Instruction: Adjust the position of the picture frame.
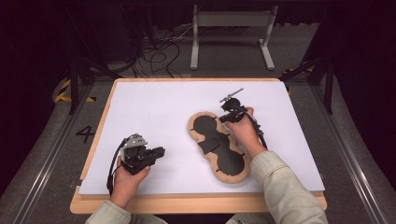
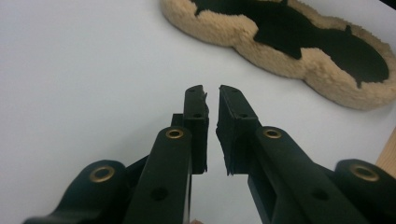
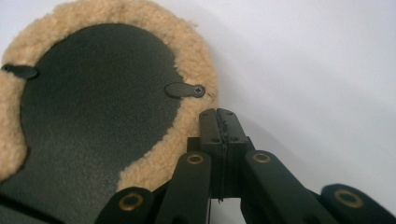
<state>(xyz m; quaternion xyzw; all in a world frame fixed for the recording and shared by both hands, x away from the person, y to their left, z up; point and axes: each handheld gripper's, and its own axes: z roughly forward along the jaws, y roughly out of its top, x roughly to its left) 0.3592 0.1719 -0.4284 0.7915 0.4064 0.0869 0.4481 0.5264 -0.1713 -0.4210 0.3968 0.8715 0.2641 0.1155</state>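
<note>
Fleece-trimmed black pad (image 1: 218, 145), peanut-shaped, lies flat on the white table (image 1: 154, 107) right of centre, its long axis running from 11 to 5 o'clock. My right gripper (image 1: 229, 112), jaws pressed together on nothing, sits at the pad's far lobe. My left gripper (image 1: 156, 152), jaws slightly parted and empty, rests well apart at 9 o'clock.

This looks like a lab or test room. A wooden table (image 1: 196, 203) with a white sheet (image 1: 154, 112) on top stands on a grey floor (image 1: 42, 154). Black cables (image 1: 159, 56) lie in a heap behind it. Yellow and black tape (image 1: 65, 93) marks the floor, next to a number 4 (image 1: 85, 134). A grey metal frame (image 1: 232, 35) stands at the back, where the room is dark.
</note>
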